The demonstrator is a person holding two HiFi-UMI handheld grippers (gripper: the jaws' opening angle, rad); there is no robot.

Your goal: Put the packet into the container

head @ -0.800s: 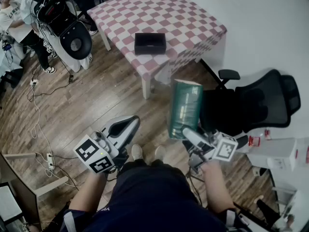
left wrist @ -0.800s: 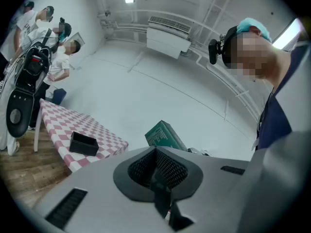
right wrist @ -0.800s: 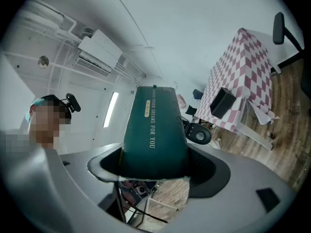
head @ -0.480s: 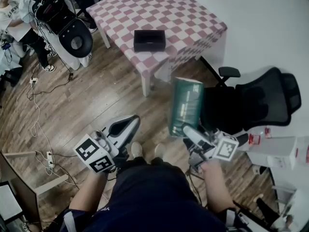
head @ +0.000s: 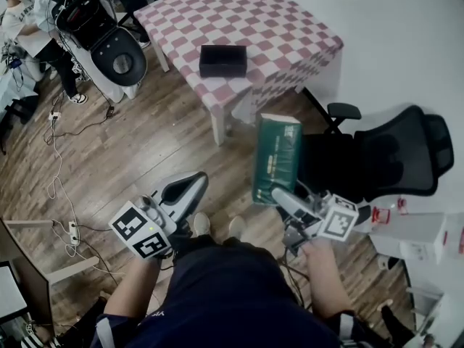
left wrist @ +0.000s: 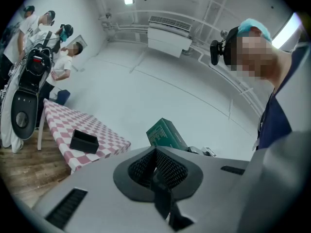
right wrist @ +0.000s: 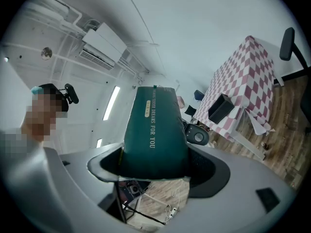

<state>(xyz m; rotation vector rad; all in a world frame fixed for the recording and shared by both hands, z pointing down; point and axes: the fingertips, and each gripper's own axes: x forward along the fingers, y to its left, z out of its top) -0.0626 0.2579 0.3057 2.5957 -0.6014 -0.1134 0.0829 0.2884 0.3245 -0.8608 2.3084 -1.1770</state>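
Observation:
A dark green packet (head: 277, 158) stands out from my right gripper (head: 281, 198), which is shut on its near end; the right gripper view shows the packet (right wrist: 154, 130) wedged between both jaws with white print along its side. The black open container (head: 222, 60) sits on the pink checked table (head: 254, 20) far ahead, also seen small in the right gripper view (right wrist: 221, 108) and the left gripper view (left wrist: 83, 141). My left gripper (head: 185, 191) hangs low at the left with its jaws pressed together and nothing in them. The packet (left wrist: 166, 135) shows beyond it.
A black office chair (head: 384, 158) stands right of the packet. A white device with a black seat (head: 109, 46) and people stand at the far left. Cables and a power strip (head: 72, 232) lie on the wood floor. White boxes (head: 424, 234) sit at the right.
The view has shifted slightly: the table and container sit a little higher and the packet has edged up with the right gripper. The grip is unchanged.

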